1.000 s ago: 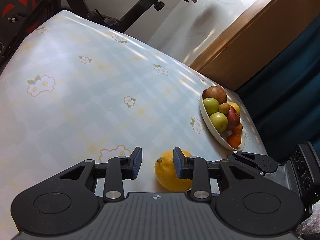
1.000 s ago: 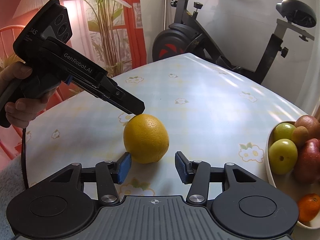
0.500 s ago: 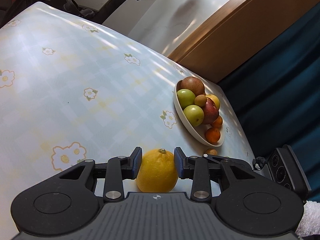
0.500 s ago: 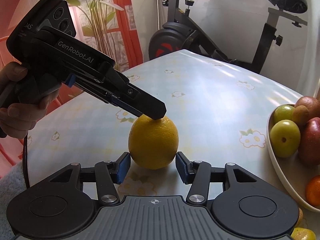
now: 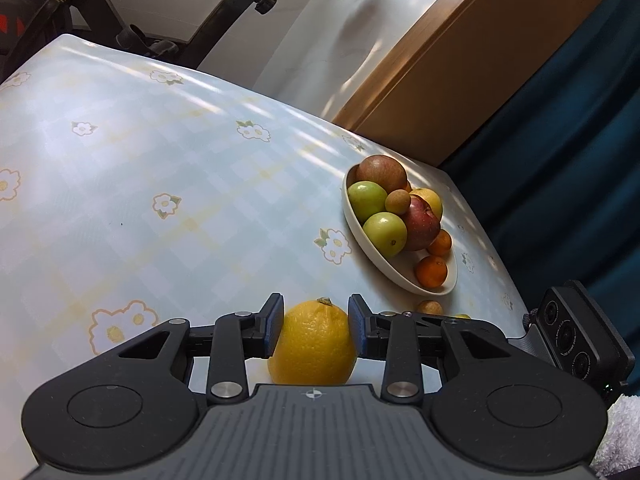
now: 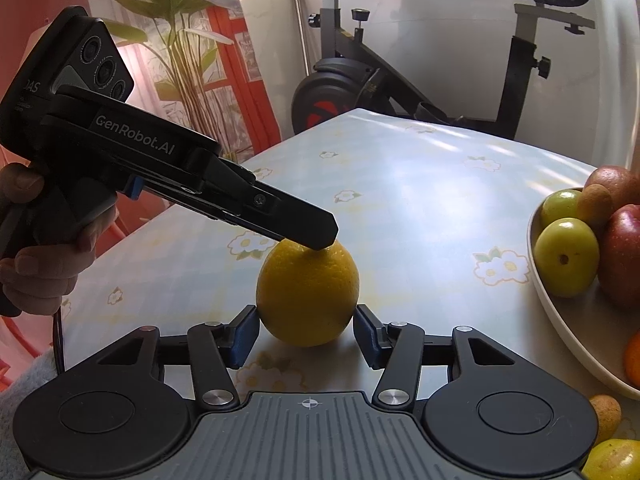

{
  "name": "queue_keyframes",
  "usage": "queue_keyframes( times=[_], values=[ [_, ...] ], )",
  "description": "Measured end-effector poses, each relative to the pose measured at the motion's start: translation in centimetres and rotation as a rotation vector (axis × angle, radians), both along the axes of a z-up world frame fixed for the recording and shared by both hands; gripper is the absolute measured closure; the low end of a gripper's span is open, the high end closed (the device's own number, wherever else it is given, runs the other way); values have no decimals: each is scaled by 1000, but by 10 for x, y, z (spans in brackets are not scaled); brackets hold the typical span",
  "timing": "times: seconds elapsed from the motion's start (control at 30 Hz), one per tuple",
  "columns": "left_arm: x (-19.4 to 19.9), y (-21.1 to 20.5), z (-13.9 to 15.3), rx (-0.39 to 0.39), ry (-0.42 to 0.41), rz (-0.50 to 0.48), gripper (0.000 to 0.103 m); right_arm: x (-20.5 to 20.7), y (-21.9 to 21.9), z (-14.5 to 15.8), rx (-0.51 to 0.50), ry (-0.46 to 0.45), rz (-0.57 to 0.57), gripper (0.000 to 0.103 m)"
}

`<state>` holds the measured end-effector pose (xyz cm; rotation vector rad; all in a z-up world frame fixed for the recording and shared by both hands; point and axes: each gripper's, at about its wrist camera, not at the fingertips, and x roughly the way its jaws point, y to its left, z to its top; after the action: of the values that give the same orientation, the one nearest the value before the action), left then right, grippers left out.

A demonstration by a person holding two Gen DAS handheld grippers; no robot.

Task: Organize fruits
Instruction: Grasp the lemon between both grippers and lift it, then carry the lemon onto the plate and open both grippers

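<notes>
The lemon [image 5: 313, 342] sits upright on the flowered tablecloth [image 5: 160, 168], a little way short of the fruit bowl [image 5: 396, 276]. Your left gripper [image 5: 316, 322] is clamped on it, both blue pads against its sides. Your right gripper [image 6: 306, 334] brackets the same lemon near its base, jaws apart, with a sliver of space at each pad. Your left hand [image 6: 36, 252] grips the handle.

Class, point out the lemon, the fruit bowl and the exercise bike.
lemon [image 6: 307, 292]: right wrist view, middle of its peel.
fruit bowl [image 5: 394, 272]: left wrist view, outer wall.
exercise bike [image 6: 332, 92]: right wrist view, flywheel housing.
</notes>
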<state>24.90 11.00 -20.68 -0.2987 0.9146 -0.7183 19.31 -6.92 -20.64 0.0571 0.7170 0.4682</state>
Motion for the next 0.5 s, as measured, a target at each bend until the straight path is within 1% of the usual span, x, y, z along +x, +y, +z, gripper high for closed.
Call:
queue_keyframes(
  times=[0.2,0.33,0.5],
  values=[
    [0,-18,15,-19,-30,-9,66,-14,-23,13,30,-58,-41,55],
    [2,-41,30,-34,-60,-32,66,-23,-51,29,29,-100,-73,55],
    [8,-87,44,-34,-93,-90,66,-29,-89,43,-9,-124,-116,55]
  ],
)
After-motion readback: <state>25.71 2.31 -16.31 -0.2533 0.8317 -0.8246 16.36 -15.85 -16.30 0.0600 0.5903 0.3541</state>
